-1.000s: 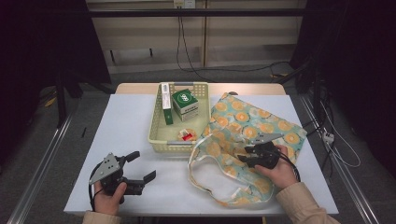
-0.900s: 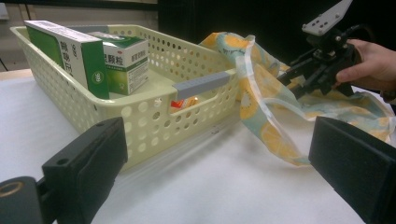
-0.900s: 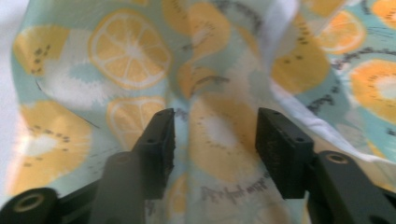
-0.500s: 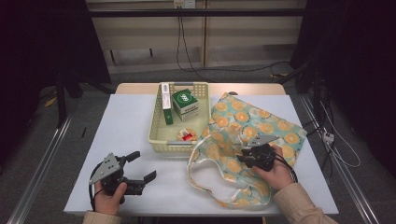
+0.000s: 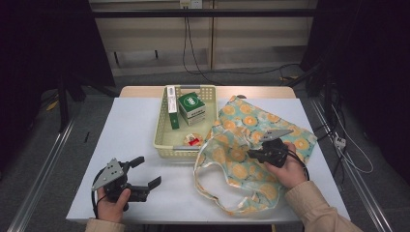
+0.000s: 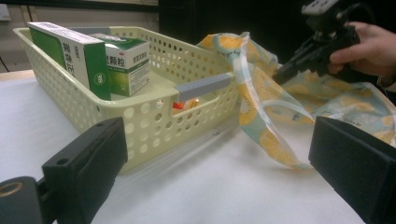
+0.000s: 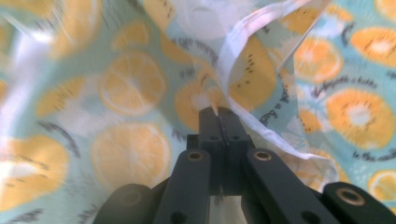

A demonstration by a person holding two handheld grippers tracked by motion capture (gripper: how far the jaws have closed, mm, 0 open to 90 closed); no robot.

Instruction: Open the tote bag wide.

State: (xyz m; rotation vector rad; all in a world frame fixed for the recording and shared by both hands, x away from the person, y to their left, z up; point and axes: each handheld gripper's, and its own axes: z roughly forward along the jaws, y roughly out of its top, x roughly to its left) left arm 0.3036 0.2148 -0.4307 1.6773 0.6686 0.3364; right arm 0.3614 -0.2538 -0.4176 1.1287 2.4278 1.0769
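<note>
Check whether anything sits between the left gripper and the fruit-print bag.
Nothing visible does. The left gripper hangs open over bare table; the bag lies to its right, and the basket stands farther back.

On my screens the cloth bag [image 5: 251,140] is pale turquoise, printed with orange citrus slices, with whitish straps. The basket [image 5: 164,140] is pale yellow with a grey handle; in it I see a green-and-white box [image 5: 192,108] and a slimmer green-and-white carton [image 5: 172,106]. The worktop [image 5: 130,130] is white, and both hand-held grippers are black.
</note>
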